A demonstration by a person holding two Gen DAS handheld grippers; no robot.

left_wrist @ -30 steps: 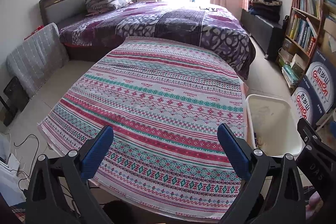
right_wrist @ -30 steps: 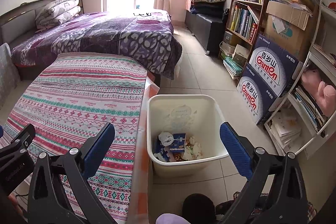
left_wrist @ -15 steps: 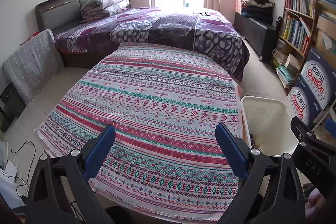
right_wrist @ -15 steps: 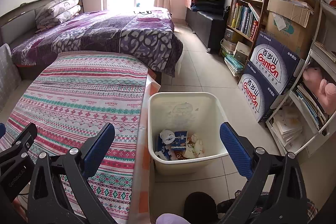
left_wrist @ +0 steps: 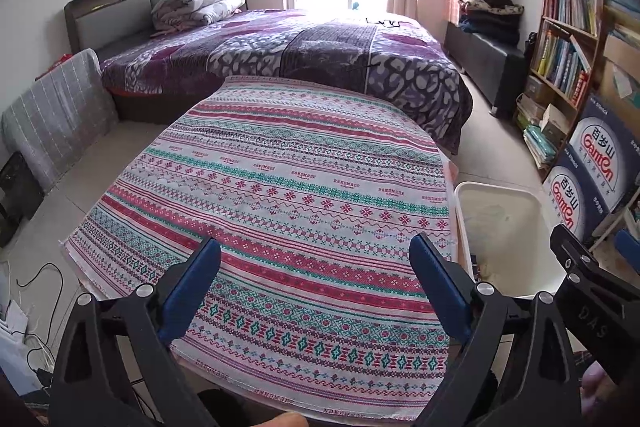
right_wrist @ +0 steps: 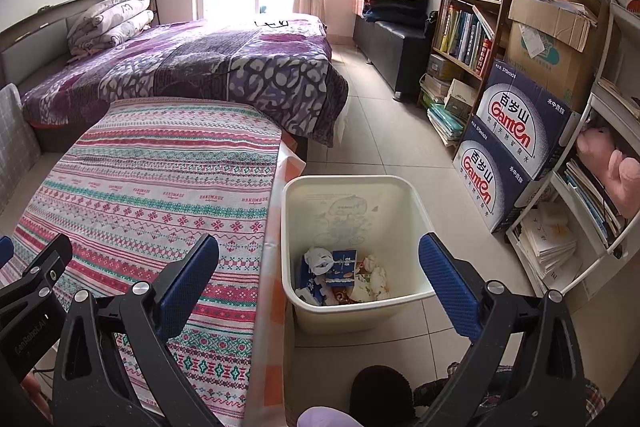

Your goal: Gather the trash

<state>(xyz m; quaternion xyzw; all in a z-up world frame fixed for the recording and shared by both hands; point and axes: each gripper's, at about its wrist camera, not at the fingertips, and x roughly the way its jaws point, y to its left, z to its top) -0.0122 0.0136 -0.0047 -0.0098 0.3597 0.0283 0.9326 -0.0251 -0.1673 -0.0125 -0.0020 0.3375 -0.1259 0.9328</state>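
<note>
Where the left view looks down, the left gripper [left_wrist: 315, 267] gapes wide and empty over a striped cloth [left_wrist: 288, 195] woven with "HANDMADE", a purple bed [left_wrist: 280, 55] beyond. Seen from the right view, the right gripper [right_wrist: 319, 267] spreads wide and empty above one white bin [right_wrist: 352, 183] holding the trash [right_wrist: 344, 275], beside two "Ganten" boxes [right_wrist: 516, 139] and a bookshelf [right_wrist: 472, 27] on tile
</note>
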